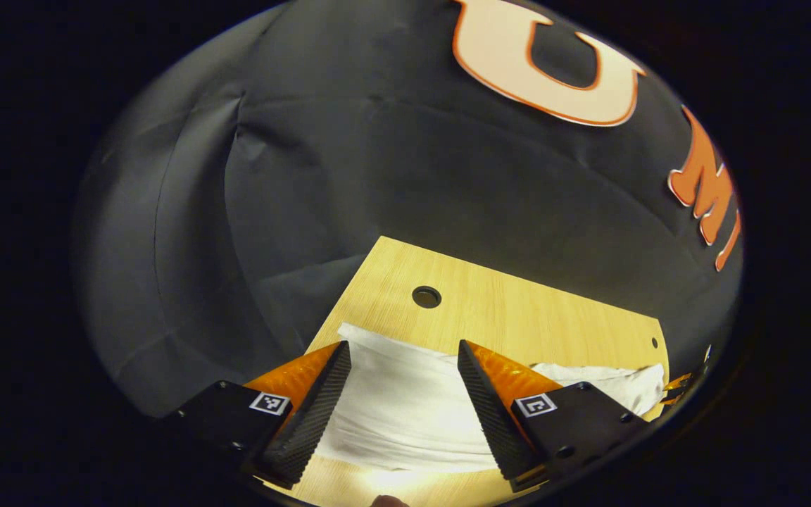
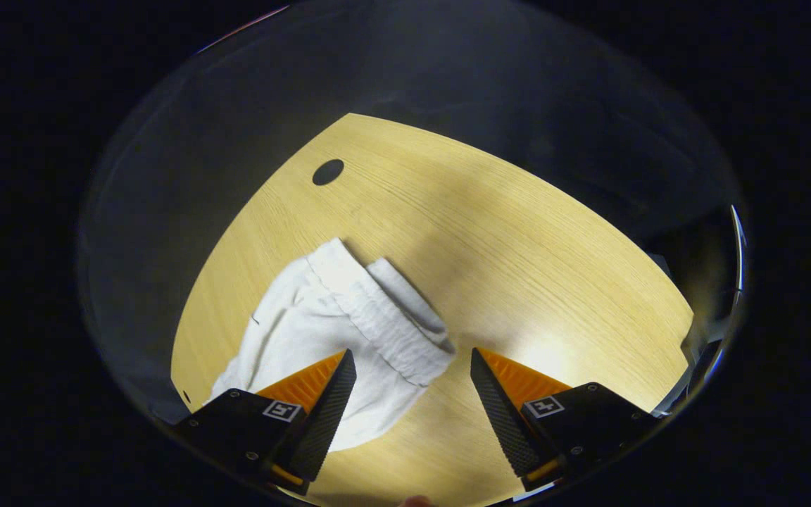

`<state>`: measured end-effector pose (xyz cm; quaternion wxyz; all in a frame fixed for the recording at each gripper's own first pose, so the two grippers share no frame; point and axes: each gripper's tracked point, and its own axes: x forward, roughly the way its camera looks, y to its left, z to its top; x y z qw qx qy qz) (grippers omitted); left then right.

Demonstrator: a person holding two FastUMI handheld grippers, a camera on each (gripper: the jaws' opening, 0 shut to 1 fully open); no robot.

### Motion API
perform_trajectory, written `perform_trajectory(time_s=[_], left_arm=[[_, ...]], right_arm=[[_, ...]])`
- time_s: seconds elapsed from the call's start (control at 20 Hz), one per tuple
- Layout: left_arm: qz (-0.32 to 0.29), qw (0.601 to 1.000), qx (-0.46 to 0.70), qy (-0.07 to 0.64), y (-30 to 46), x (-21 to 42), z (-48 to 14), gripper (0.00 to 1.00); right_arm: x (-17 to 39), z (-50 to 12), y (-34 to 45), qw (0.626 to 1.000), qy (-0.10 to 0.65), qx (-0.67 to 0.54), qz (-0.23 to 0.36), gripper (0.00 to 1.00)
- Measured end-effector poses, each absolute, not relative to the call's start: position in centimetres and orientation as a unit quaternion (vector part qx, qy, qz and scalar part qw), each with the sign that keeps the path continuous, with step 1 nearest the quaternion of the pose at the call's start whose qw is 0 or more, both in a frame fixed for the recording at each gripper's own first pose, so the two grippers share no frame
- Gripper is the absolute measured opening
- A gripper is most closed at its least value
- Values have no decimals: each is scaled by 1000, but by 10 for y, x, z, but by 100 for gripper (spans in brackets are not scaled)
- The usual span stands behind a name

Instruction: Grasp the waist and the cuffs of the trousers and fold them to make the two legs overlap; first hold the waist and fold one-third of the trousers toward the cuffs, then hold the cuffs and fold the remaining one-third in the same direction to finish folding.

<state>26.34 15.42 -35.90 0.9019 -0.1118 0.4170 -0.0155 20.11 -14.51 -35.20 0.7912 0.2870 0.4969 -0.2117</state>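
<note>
The white trousers (image 2: pixel 338 331) lie in a soft heap on the wooden table (image 2: pixel 518 239). In the right gripper view they sit on the left part of the table, with the stretchy, ribbed waist (image 2: pixel 395 331) running across them and pointing toward the middle of the table. A dark round hole (image 2: pixel 328 172) in the table is farther back, well apart from the cloth. The right gripper (image 2: pixel 412 370) hangs above the near edge of the trousers, and its 2 fingers are wide apart with nothing between them but air. In the left gripper view the trousers (image 1: pixel 405 401) stretch across the table (image 1: pixel 518 303) from side to side, just under the left gripper (image 1: pixel 404 359). Its 2 fingers are also wide apart and hold nothing. The round hole (image 1: pixel 426 296) sits just past the cloth.
</note>
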Motion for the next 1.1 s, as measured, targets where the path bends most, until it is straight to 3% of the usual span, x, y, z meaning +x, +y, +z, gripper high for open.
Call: perform_trajectory(time_s=[0.35,0.55,0.65,0.7,0.75,0.8,0.9,1.1], left_arm=[[-35,927,-58,369,122,238,-327,100],[-54,928,-48,366,96,220,-322,100],[-63,925,-55,370,78,208,-324,100],[-65,923,-58,374,71,202,-327,100],[-68,921,-63,379,66,196,-330,100],[-72,918,-66,384,58,190,-333,100],[-73,915,-64,391,51,177,-336,100],[-73,912,-72,398,43,154,-338,100]], right_arm=[[202,-376,-135,766,497,345,-216,99],[211,-371,-144,775,467,350,-240,98],[213,-376,-148,783,461,333,-252,88],[218,-381,-147,788,451,334,-253,73],[222,-381,-143,788,435,355,-253,65],[225,-383,-139,780,422,387,-253,36],[226,-382,-137,770,395,434,-250,17],[231,-346,-138,789,341,461,-222,11]])
